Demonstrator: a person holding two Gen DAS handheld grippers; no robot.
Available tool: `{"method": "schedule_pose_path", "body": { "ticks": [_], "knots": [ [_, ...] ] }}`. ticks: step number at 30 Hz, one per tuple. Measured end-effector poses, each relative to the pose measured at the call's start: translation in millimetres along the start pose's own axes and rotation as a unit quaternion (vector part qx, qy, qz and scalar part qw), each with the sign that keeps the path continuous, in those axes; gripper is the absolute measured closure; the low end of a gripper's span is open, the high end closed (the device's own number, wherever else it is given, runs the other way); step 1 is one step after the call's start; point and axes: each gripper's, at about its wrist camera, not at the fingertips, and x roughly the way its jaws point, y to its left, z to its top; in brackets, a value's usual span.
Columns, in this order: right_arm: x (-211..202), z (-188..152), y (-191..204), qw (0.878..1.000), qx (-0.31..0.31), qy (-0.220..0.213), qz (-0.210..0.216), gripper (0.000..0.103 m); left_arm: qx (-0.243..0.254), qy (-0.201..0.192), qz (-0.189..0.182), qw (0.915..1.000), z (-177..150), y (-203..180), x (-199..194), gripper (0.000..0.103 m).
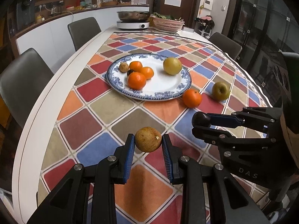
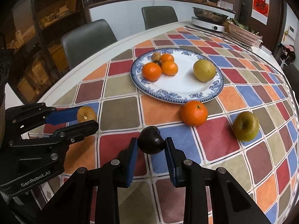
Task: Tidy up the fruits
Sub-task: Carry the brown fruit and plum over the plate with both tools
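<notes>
My left gripper (image 1: 148,142) is shut on a small brown round fruit (image 1: 148,139) and holds it above the tablecloth; it also shows in the right wrist view (image 2: 86,114). My right gripper (image 2: 151,143) is shut on a dark purple fruit (image 2: 151,140), seen in the left wrist view (image 1: 201,119) too. The blue-rimmed white plate (image 1: 168,87) ahead holds three oranges (image 1: 136,80), a yellow-green apple (image 1: 172,65), a small brown fruit (image 1: 123,67) and a dark fruit. An orange (image 2: 194,113) and a green apple (image 2: 245,126) lie on the cloth beside the plate.
A checkered cloth (image 1: 89,123) covers the white table. At the far end stand an induction cooker with a steel pot (image 1: 133,24) and a pink basket (image 1: 168,24). Grey chairs (image 1: 24,82) line the left edge.
</notes>
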Motion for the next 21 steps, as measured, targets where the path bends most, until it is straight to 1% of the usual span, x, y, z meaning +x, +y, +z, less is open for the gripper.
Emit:
{"method": "schedule_pose_path", "body": {
  "ticks": [7, 10, 21],
  "knots": [
    [-13, 12, -8, 1.000, 0.008, -0.021, -0.001, 0.073, 0.015, -0.021, -0.003, 0.9997, 20, -6, -7, 0.073],
    [-17, 20, -14, 1.000, 0.008, -0.029, -0.006, 0.073, 0.021, -0.028, -0.006, 0.9994, 33, -7, -6, 0.073],
    [-19, 65, -41, 0.999, 0.008, -0.045, -0.024, 0.073, 0.048, -0.041, 0.001, 0.9980, 85, -7, 9, 0.073]
  ]
}}
